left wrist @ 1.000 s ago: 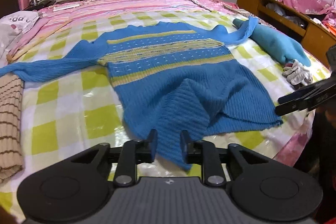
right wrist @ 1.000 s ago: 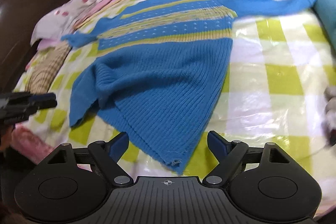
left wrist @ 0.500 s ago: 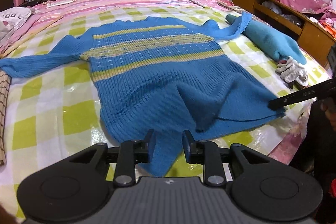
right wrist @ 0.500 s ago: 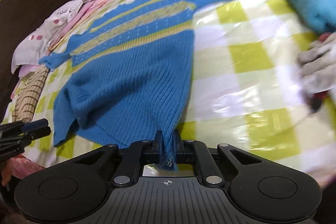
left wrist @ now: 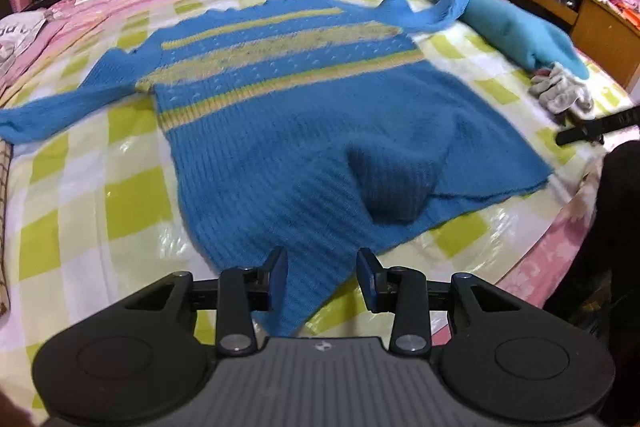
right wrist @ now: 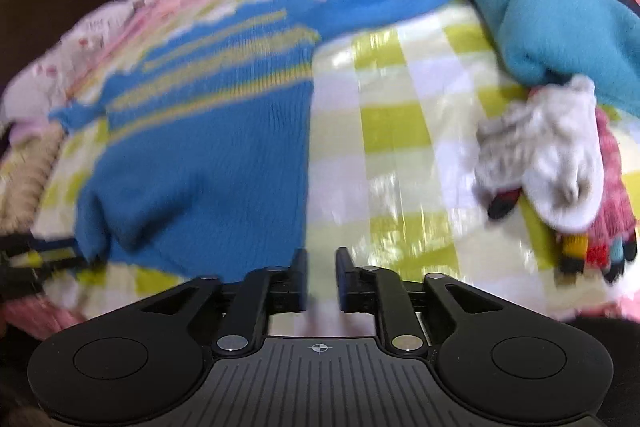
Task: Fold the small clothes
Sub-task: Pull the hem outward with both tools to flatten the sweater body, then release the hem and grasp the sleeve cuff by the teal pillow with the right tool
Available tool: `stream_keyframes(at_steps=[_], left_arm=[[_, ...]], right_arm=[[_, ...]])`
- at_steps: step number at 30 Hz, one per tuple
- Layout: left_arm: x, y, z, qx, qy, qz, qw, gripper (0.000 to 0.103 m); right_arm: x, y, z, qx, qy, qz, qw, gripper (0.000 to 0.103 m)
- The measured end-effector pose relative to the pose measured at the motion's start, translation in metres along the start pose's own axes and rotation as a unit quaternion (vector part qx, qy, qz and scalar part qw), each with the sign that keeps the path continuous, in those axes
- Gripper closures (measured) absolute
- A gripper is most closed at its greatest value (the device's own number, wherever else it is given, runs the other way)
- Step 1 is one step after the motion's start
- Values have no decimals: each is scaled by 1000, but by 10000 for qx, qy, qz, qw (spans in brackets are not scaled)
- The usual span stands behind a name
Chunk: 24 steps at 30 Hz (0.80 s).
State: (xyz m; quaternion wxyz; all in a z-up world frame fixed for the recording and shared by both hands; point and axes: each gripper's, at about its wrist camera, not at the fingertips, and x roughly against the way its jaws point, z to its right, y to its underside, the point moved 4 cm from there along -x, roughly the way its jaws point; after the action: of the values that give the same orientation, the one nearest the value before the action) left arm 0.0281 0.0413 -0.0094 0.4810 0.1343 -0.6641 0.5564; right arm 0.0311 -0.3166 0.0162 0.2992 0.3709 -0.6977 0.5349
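Blue ribbed knit sweater with yellow stripes lies mid-frame on the bed. Left tool and right tool are both opening, hem corners between jaws, unpinched. Flatten the hem bump before you fold.

Bed, checked plastic cover, blue sweater, gloves
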Motion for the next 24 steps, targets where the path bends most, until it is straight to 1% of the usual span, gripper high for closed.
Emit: stream_keyframes(at_steps=[1, 2, 3, 4, 6, 7, 8, 9, 10, 11, 12, 13, 14, 15, 18, 19, 21, 22, 24], left_arm=[[2, -3, 2, -11, 3, 52, 10000, 61], [5, -7, 4, -20, 5, 111, 9999, 61], [6, -12, 5, -25, 16, 167, 9999, 61], [8, -16, 7, -28, 39, 234, 9997, 60], [9, -24, 11, -19, 82, 326, 9994, 60], [9, -27, 12, -11, 108, 354, 9993, 60], [8, -30, 14, 3, 145, 382, 9992, 60], [7, -32, 16, 13, 175, 395, 9991, 60], [5, -34, 18, 21, 214, 404, 9990, 60], [2, -37, 20, 32, 253, 402, 9989, 60], [0, -38, 22, 29, 276, 391, 9989, 60], [-3, -40, 24, 11, 303, 375, 9988, 60], [-6, -42, 26, -19, 322, 364, 9988, 60], [-9, -44, 29, -46, 330, 359, 9988, 60], [-15, -51, 38, -147, 392, 370, 9984, 60], [-16, -53, 40, -164, 423, 375, 9983, 60], [-21, -58, 45, -201, 471, 362, 9980, 60], [-23, -60, 47, -222, 468, 356, 9980, 60], [-24, -64, 53, -265, 475, 399, 9977, 60]], right_arm=[[4, -10, 1, -45, -84, 149, 9998, 61], [7, -18, 1, -84, -130, 300, 9994, 53], [13, -28, 1, -109, -172, 507, 9985, 28], [20, -39, 1, -121, -196, 796, 9966, 9], [36, -51, 2, -99, -225, 1606, 9867, 0], [42, -53, 3, -117, -192, 1913, 9813, 0], [43, -51, 6, -185, -199, 2043, 9785, 0], [40, -48, 10, -206, -335, 1934, 9803, 0], [34, -45, 13, -158, -482, 1745, 9834, 0], [23, -40, 16, -99, -589, 1348, 9891, 0], [13, -36, 19, -168, -583, 972, 9934, 0], [3, -31, 24, -401, -586, 666, 9952, 0], [-3, -27, 30, -620, -583, 540, 9949, 0], [-6, -24, 32, -696, -545, 502, 9948, 0], [-6, -26, 35, -494, -231, 772, 9955, 0], [-4, -30, 35, -336, -92, 896, 9954, 0], [0, -53, 33, 9, 85, 1143, 9934, 0], [4, -62, 33, 133, 154, 1192, 9927, 0], [-2, -75, 39, 107, 395, 854, 9955, 0]])
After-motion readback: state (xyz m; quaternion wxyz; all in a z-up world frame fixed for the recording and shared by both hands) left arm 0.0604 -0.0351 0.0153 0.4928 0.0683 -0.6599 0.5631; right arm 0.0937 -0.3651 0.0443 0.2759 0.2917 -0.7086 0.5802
